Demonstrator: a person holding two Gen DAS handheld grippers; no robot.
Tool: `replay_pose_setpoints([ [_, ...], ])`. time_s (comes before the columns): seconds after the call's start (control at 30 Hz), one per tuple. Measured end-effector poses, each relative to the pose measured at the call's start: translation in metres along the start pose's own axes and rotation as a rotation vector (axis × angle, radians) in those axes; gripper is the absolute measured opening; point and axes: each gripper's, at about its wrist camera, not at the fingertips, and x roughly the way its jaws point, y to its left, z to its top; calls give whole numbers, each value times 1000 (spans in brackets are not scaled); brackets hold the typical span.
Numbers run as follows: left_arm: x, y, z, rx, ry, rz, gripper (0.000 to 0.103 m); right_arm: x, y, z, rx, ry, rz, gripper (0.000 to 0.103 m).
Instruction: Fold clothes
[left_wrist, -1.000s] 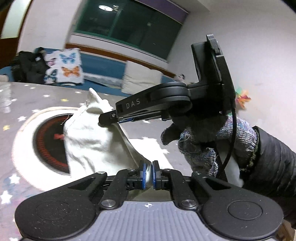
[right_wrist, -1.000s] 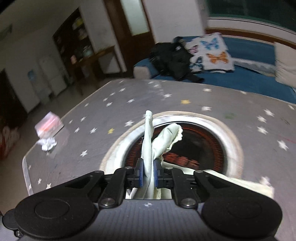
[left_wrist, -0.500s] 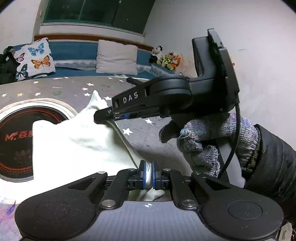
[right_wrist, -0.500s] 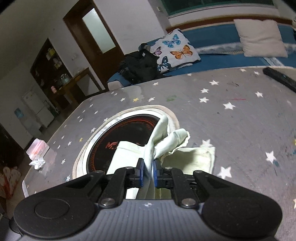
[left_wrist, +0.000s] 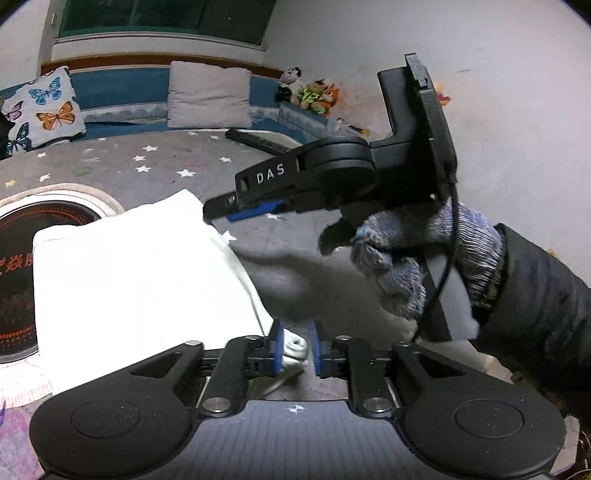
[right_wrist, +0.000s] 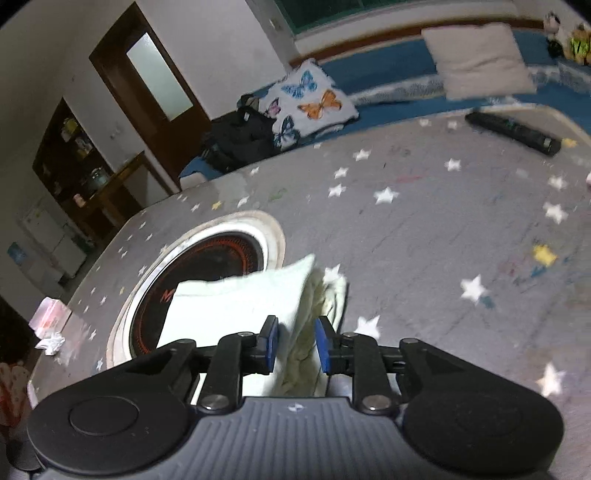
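In the left wrist view, your left gripper (left_wrist: 295, 345) stands with its jaws apart, a bunched corner of the white garment (left_wrist: 140, 273) lying loose between them. The garment lies flat as a folded rectangle on the star-patterned table (left_wrist: 177, 162), spreading toward ten o'clock over the round burner (left_wrist: 22, 258). Half a second ago these jaws pinched that corner. Your right gripper (left_wrist: 218, 208) hangs at twelve o'clock, off the far corner.

In the right wrist view, the right gripper's jaws are apart around the layered edge; earlier they clamped a raised ridge. This fold looks done; you likely still need another fold or smoothing.
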Motion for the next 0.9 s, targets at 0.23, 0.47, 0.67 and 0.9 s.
replay_pose_setpoints([
  [0.23,-17,10,0,18,-37,42,34,-1,22,13,-63,-51,62,22],
  [0.47,-14,32,-8,-19,0,110,32,34,13,8,-57,29,26,22],
  [0.67,-20,33,-13,-24,-9,134,34,4,1,-3,-31,13,6,23],
  [0.9,-26,38,-21,-24,-7,177,33,-59,26,-38,-130,12,71,23],
])
